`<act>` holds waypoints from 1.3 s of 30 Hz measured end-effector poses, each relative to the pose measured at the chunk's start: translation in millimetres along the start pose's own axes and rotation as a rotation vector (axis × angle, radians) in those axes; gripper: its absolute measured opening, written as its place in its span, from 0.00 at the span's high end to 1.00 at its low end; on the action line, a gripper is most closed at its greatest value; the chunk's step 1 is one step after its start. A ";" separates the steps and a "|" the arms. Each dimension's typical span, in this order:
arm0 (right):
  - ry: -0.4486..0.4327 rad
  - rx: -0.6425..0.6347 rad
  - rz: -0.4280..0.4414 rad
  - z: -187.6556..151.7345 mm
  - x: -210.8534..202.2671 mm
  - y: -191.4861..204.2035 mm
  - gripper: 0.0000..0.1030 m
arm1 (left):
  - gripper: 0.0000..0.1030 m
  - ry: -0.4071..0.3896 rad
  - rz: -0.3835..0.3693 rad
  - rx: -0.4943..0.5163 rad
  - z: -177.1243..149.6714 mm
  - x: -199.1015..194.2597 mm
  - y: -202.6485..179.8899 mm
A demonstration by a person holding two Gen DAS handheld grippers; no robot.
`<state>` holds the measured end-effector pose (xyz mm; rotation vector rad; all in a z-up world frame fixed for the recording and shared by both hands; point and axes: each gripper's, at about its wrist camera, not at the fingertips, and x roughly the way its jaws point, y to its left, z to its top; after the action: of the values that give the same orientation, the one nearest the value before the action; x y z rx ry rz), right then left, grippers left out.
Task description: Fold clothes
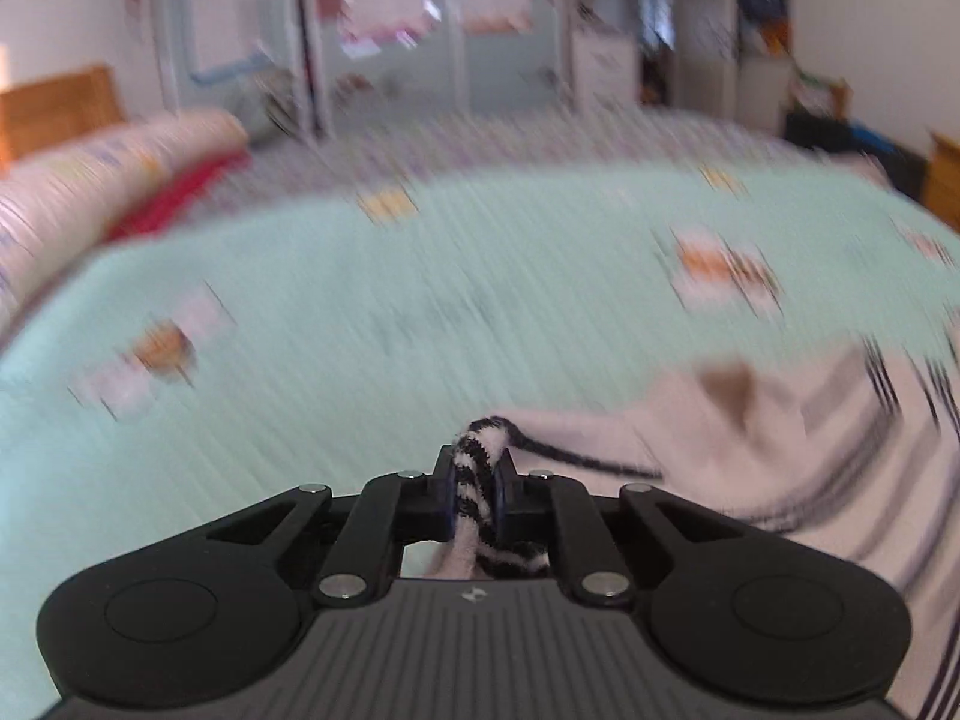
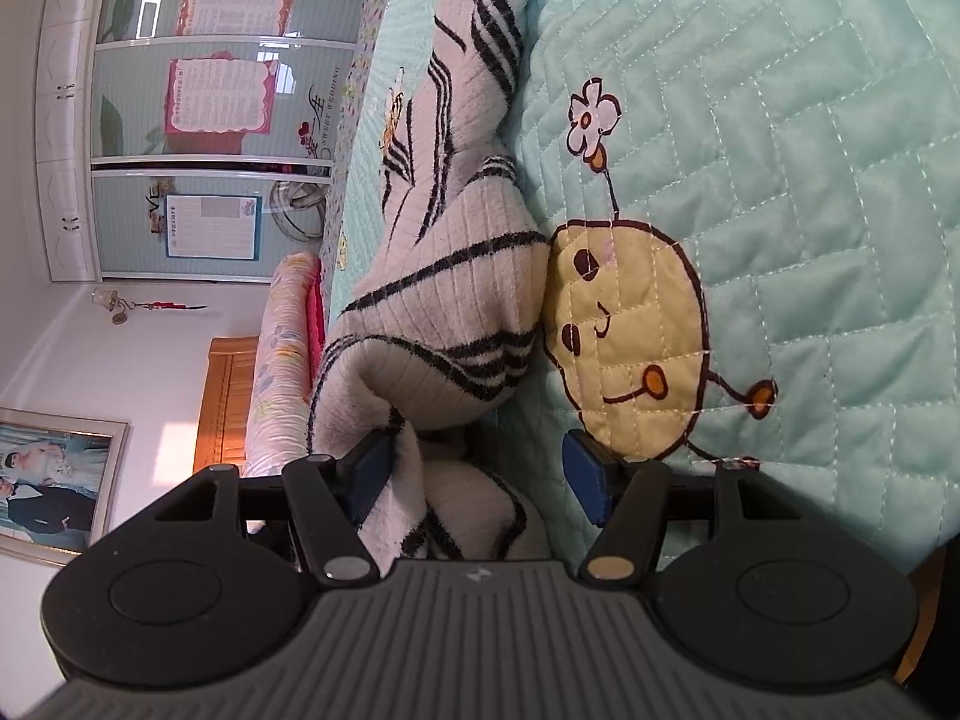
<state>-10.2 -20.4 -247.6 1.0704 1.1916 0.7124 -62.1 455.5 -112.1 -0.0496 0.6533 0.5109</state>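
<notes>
Left wrist view, nearest first: the left gripper (image 1: 474, 483) is clenched on a bunched edge of the striped sweater (image 1: 780, 450), a twist of white-and-black knit pinched between its two fingers and poking up above them. From there the sweater trails to the right, lying loosely on the mint quilted bedspread (image 1: 420, 324), which is blurred in this view. Farther off, a rolled floral duvet (image 1: 90, 180) sits at the far left of the bed, and beyond it stand the wardrobe doors (image 1: 384, 30) with pink sheets stuck on them. Right wrist view is turned on its side: the right gripper (image 2: 480, 480) is spread wide, its blue-padded fingers (image 2: 585, 474) well apart, with a fold of the sweater draped against the left finger and filling part of the gap, not squeezed. The right finger rests just beside a yellow cartoon face (image 2: 624, 348) stitched into the bedspread. Past the fingers the sweater lies heaped in thick folds, stretching away toward the wardrobe.
</notes>
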 end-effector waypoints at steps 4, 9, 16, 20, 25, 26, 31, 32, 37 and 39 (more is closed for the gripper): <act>0.000 0.003 0.019 0.9 -1.4 -0.8 0.34 | 0.91 -0.073 0.122 -0.021 56.8 6.9 21.3; -0.001 0.010 0.026 -0.4 -1.9 0.6 0.33 | 0.79 -0.037 0.194 -0.094 79.1 22.3 38.4; 0.013 0.043 0.053 2.0 -4.3 -3.1 0.32 | 0.57 0.030 0.030 -0.207 -31.8 -43.4 22.2; 0.020 0.027 0.051 0.7 -4.8 -2.7 0.32 | 0.52 0.053 -0.107 -0.322 -104.7 -107.1 4.0; 0.015 -0.063 0.007 -9.3 -3.8 6.3 0.32 | 0.51 0.069 -0.197 -0.332 -168.1 -166.2 -24.8; 0.013 -0.087 -0.005 -12.0 -3.5 9.1 0.32 | 0.51 0.061 -0.209 -0.321 -176.2 -175.8 -30.5; -0.011 -0.257 -0.085 -30.8 -2.1 27.6 0.32 | 0.46 0.025 -0.219 -0.217 -196.0 -198.6 -55.7; -0.020 -0.316 -0.112 -37.6 -1.5 33.8 0.32 | 0.46 0.019 -0.217 -0.191 -198.0 -200.9 -60.5; -0.065 -0.556 -0.215 -74.5 3.1 56.4 0.31 | 0.45 -0.013 -0.203 -0.062 -207.9 -212.1 -84.3; -0.075 -0.604 -0.224 -85.4 2.4 61.8 0.31 | 0.44 -0.025 -0.198 -0.011 -211.9 -216.6 -93.8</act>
<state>-86.1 27.8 -192.4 0.4478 0.9238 0.7799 -284.8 235.6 -163.4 -0.1162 0.6136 0.3240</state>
